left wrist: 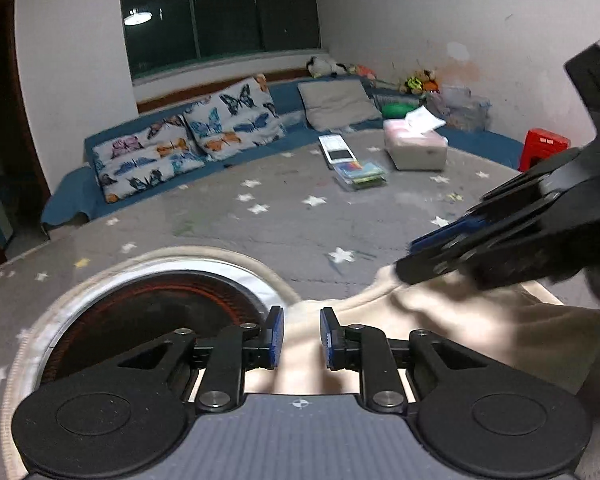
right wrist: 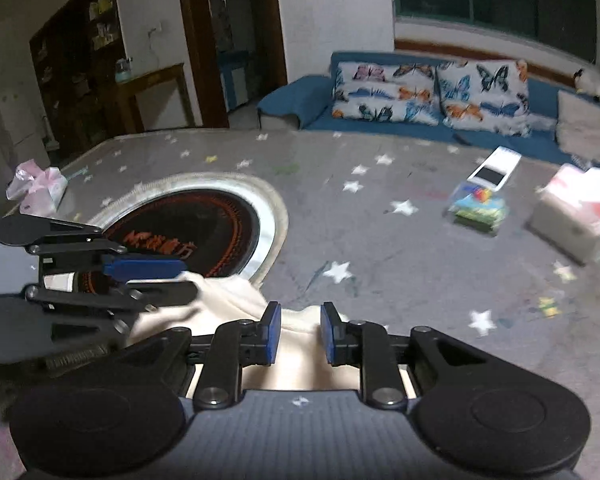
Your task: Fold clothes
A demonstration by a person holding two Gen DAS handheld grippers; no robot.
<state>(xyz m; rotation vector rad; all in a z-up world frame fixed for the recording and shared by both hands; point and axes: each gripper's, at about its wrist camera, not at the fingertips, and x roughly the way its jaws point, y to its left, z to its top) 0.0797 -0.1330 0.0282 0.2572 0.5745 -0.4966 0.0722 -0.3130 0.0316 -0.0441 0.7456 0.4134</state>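
Note:
A cream garment (left wrist: 440, 320) lies bunched on the grey star-patterned table cover. In the left wrist view my left gripper (left wrist: 302, 338) has its blue pads closed on a fold of the cream cloth. The right gripper (left wrist: 416, 256) shows at the right, pinching the garment's far edge. In the right wrist view my right gripper (right wrist: 300, 334) is closed on the cream garment (right wrist: 296, 364), and the left gripper (right wrist: 180, 284) shows at the left, gripping the same cloth.
A round glass heater plate with a cream rim (left wrist: 160, 308) sits in the table, also in the right wrist view (right wrist: 204, 216). A tissue box (left wrist: 416, 148), a phone (left wrist: 338, 152) and a packet (left wrist: 360, 174) lie farther back. A blue sofa with butterfly pillows (left wrist: 188, 140) runs behind.

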